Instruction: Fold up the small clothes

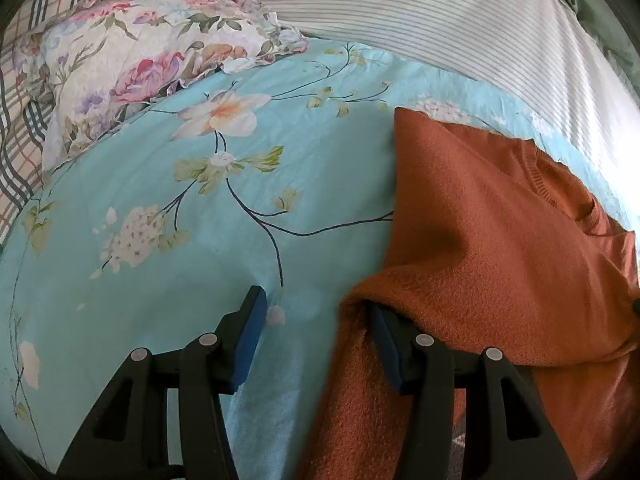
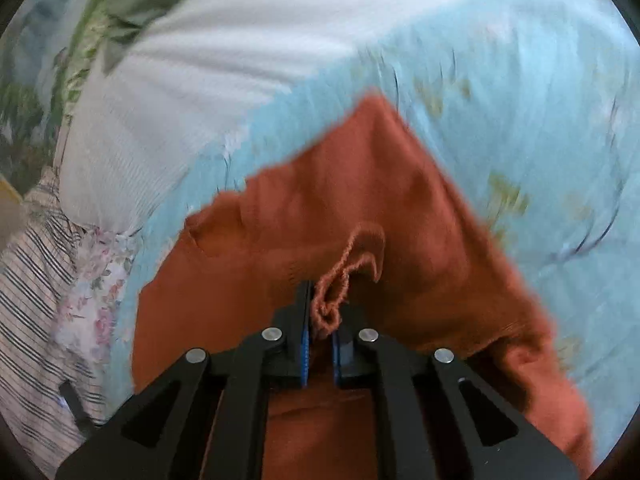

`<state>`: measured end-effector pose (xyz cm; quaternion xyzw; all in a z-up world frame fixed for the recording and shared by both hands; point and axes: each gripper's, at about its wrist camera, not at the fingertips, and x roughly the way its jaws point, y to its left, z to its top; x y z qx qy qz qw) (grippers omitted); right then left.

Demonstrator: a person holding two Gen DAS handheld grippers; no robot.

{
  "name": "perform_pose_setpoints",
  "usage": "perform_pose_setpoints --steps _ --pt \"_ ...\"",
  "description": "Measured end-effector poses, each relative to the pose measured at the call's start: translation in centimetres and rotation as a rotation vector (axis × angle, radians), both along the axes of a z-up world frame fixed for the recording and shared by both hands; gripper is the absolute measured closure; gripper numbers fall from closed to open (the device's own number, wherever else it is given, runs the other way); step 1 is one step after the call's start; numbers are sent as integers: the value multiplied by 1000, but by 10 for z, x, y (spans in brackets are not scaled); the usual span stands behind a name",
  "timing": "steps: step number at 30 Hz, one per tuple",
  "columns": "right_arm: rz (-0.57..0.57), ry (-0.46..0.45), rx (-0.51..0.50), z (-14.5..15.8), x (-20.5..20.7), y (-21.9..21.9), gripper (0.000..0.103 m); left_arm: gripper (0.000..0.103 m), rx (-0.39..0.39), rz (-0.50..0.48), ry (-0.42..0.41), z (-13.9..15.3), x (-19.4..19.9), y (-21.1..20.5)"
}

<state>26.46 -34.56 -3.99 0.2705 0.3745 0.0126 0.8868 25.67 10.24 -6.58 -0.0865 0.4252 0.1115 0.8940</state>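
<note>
A rust-orange knit sweater [image 1: 492, 240] lies on the light blue floral bedsheet [image 1: 180, 240], at the right of the left wrist view. My left gripper [image 1: 316, 312] is open at the sweater's left edge; a fold of the knit drapes over its right finger, and its left finger [image 1: 250, 340] is over bare sheet. In the blurred right wrist view the sweater [image 2: 360, 200] spreads ahead. My right gripper [image 2: 322, 320] is shut on a bunched ribbed edge of the sweater [image 2: 336, 280], which sticks up between the blue pads.
A floral pillow [image 1: 132, 68] lies at the back left with a plaid cloth [image 1: 24, 128] beyond it. A white striped pillow or cover [image 1: 460, 24] lies along the back, also in the right wrist view [image 2: 180, 92]. Green cloth [image 2: 132, 4] sits further back.
</note>
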Motion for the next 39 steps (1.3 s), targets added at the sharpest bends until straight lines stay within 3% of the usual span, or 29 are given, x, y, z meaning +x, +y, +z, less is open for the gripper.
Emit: perform_pose_setpoints --steps 3,7,9,10,12,14,16,18,20,24,32,36,39 --pt "-65 119 -57 -5 0 -8 90 49 -7 1 -3 0 -1 1" --pt "-172 30 -71 13 -24 -24 86 49 -12 1 -5 0 -1 2" --pt "-104 -37 -46 24 -21 -17 83 49 -15 2 -6 0 -1 1" --pt "-51 -36 -30 25 -13 -10 71 49 -13 3 -6 0 -1 1" --pt "77 -3 5 16 7 7 60 49 -10 3 -6 0 -1 1" --pt "143 59 -1 0 26 19 60 49 -9 4 -6 0 -1 1" --pt "128 150 -61 -17 34 17 64 49 -13 4 -7 0 -1 1" --pt "83 139 -25 -21 25 2 73 49 -19 4 -7 0 -1 2" --pt "34 106 -18 -10 8 -12 70 49 -25 4 -8 0 -1 2" --pt "6 44 0 11 -32 -40 53 49 -35 5 -11 0 -2 3" --pt "-12 35 1 24 -98 -64 52 49 -81 -3 9 6 -8 8" --pt "-3 21 15 25 -117 -57 51 53 -117 -46 -30 29 -33 -2" --pt "46 19 23 23 -117 -43 51 53 -73 -124 -77 56 -29 -21"
